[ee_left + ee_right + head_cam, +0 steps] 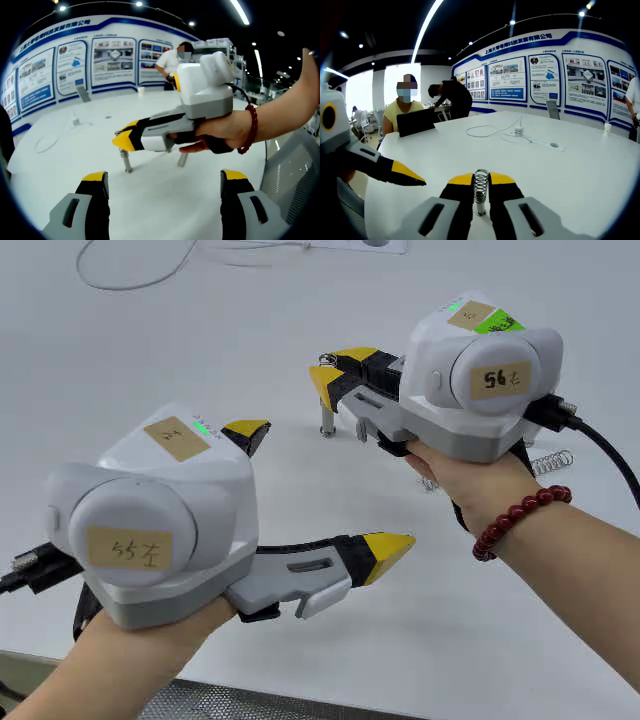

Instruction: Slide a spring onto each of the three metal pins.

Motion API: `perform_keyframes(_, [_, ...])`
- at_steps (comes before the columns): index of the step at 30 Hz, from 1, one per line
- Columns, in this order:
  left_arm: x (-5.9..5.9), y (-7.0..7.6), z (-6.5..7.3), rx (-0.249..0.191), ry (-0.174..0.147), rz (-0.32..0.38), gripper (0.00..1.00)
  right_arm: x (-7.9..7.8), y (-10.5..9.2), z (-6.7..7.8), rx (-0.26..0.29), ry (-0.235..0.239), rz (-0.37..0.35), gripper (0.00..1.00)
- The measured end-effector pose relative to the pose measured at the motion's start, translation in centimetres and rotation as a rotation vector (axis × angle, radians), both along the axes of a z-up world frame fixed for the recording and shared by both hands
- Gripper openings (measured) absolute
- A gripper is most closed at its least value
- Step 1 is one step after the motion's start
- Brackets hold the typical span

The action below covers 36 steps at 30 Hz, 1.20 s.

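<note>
Two tools hang over the white tabletop (200, 350). The right tool (338, 366) has its yellow-tipped jaws closed tight on a small metal spring (480, 192). The spring stands straight up between the jaws, right at their tips.

One metal pin (327, 422) stands on the tabletop just under the tips of the right tool. A second pin (362, 432) stands beside it, under the grey body of that tool. It is hard to tell if the spring touches a pin.

The left tool (318, 490) is nearer to the person and well apart from the pins. Its jaws are spread wide, and there is nothing between them. In the left gripper view, the right tool and both pins are straight ahead of these open jaws.

A loose spring (553, 462) lies flat on the tabletop behind the right tool, close to the wrist (480, 485) that holds it. A red bead bracelet (522, 512) sits on that wrist. A thin white cable (130, 278) curls on the tabletop far beyond the left tool.
</note>
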State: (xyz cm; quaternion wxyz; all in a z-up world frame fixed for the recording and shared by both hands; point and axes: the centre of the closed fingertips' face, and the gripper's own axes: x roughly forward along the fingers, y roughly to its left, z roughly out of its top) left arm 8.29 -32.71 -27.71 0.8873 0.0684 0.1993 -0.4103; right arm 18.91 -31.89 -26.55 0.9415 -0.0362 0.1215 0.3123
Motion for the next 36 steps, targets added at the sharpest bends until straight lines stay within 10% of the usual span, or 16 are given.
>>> perform_keyframes(36, [0.3,0.5,0.3,-0.001,-0.011,0.016,0.93,-0.4,0.1,-4.4,-0.064,0.107,-0.004,0.12])
